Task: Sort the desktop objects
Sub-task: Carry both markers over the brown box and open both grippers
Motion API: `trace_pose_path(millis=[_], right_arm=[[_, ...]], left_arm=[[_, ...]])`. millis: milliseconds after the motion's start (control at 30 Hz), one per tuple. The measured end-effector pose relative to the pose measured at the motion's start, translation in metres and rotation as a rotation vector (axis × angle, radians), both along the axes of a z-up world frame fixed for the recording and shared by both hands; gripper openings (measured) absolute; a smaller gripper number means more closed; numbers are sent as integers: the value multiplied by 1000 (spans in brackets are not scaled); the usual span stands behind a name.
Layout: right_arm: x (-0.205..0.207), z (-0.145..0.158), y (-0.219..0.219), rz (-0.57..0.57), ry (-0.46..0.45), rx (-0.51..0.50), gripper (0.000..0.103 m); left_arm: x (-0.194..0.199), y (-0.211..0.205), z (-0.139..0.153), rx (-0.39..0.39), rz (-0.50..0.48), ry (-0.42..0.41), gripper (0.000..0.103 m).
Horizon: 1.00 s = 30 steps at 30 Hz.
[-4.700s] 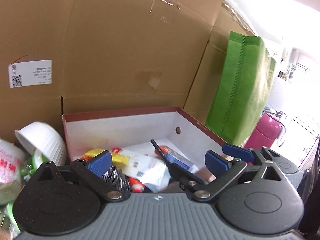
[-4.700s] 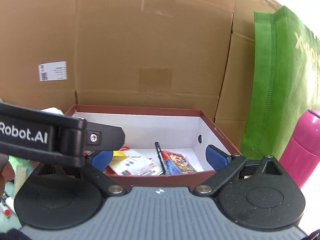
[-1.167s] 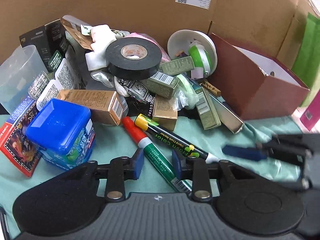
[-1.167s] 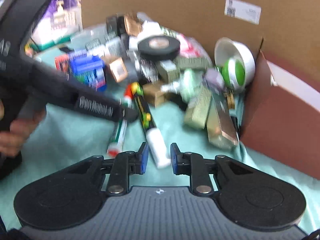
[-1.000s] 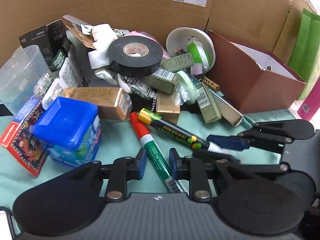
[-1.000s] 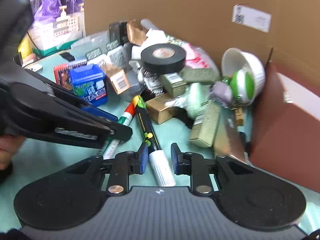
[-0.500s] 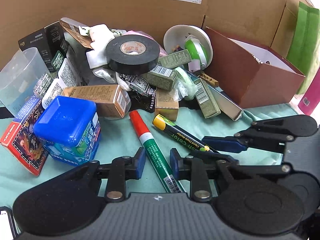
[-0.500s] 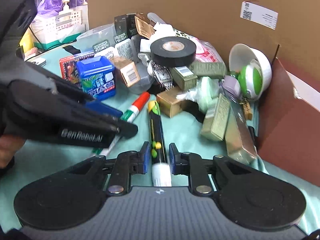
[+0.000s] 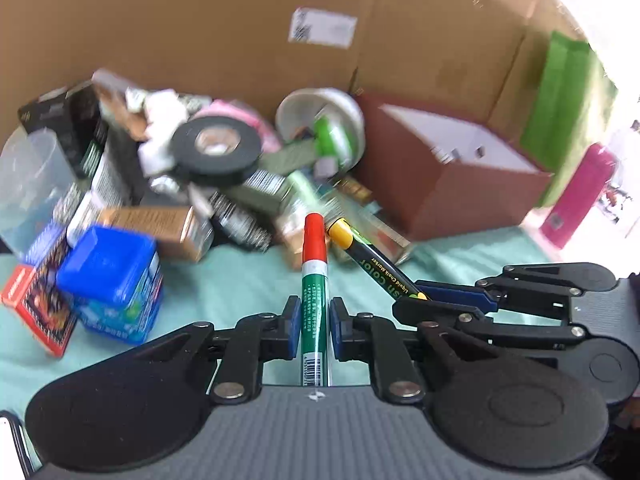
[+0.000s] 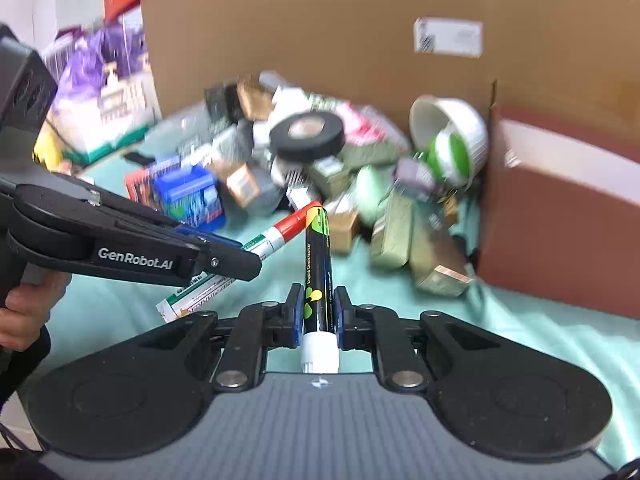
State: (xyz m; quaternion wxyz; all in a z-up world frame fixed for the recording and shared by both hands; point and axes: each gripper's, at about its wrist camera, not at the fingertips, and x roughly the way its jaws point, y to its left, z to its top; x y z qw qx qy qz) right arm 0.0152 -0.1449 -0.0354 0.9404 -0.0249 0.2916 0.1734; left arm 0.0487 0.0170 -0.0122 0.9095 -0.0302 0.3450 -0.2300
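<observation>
At the far left a clear plastic cup stands beside a blue-lidded tub on the teal cloth, and a black tape roll tops the heap of small boxes behind them. Nearer, the left gripper pinches the green marker with the red cap, its long axis running straight out from the jaws, cap end away from the camera and apparently raised off the cloth. Just to its right, the right gripper clamps the black marker near its white end, yellow cap pointing forward; the two caps sit close together, nearly touching in the right wrist view. Farther right, a white bowl tipped on its side holds a green-and-white roll. The brown box with a white interior stands open at the far right; what lies inside is mostly hidden from here. Both markers probably go there, and the box lies forward and right of both jaws, closer to the right gripper, so that one likely has the shorter carry. A green bag and pink bottle stand beyond the box.
</observation>
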Motion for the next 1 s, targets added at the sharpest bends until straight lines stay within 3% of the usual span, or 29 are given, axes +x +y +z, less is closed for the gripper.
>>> trace_pose_path(millis=[333, 533, 767, 1000], right_arm=[[-7, 53, -49, -137, -186, 18, 14], [9, 79, -92, -262, -267, 20, 14], [45, 85, -151, -407, -272, 96, 14], [88, 60, -199, -513, -221, 137, 14]], left_arm=[[13, -43, 69, -112, -109, -139, 15], [51, -96, 95, -164, -153, -161, 15], [102, -157, 93, -200, -173, -99, 15], [143, -199, 67, -153, -180, -55, 15]])
